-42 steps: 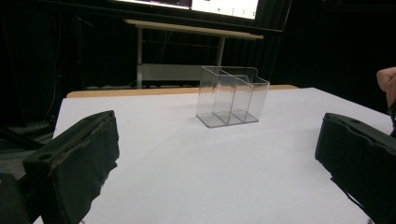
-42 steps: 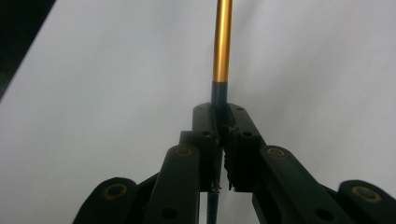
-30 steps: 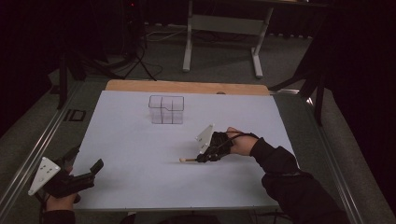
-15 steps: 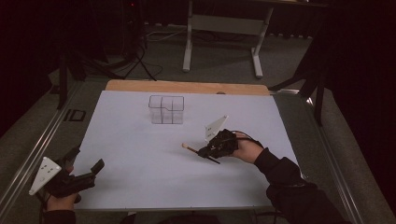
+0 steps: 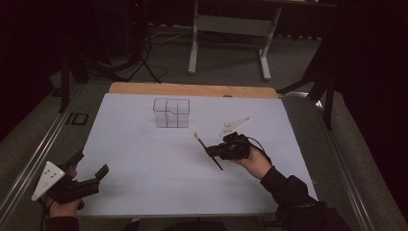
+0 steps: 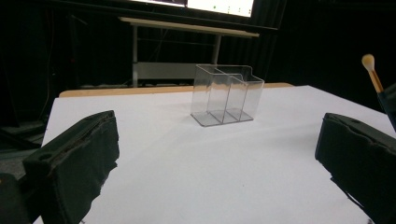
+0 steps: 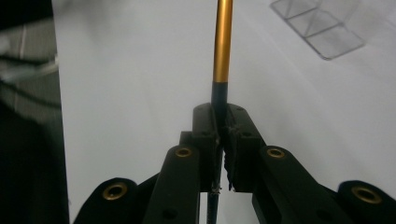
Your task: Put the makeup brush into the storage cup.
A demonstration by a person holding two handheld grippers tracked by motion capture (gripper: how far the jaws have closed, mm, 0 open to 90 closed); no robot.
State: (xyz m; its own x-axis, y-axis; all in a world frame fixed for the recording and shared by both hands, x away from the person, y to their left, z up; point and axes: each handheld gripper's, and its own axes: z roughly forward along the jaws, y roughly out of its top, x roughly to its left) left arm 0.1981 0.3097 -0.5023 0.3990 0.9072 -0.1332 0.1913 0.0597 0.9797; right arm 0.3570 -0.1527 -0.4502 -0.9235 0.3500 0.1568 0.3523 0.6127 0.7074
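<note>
Dark room, with a white sheet (image 5: 159, 159) covering most of the bench (image 5: 192, 89). The right tool (image 5: 222, 150) was clamped tight on a makeup brush (image 5: 208, 151), holding it up off the sheet with the bristle tip aimed toward the clear plastic organizer (image 5: 171, 112). Nothing sat between the brush and that organizer, just bare sheet. The left tool (image 5: 91, 178) rested at the near left corner, jaws wide apart and empty, well away from everything else.

a clear divided organizer (image 5: 172, 112) stands on the white table sheet (image 5: 144, 159), wooden board (image 5: 192, 90) behind.
</note>
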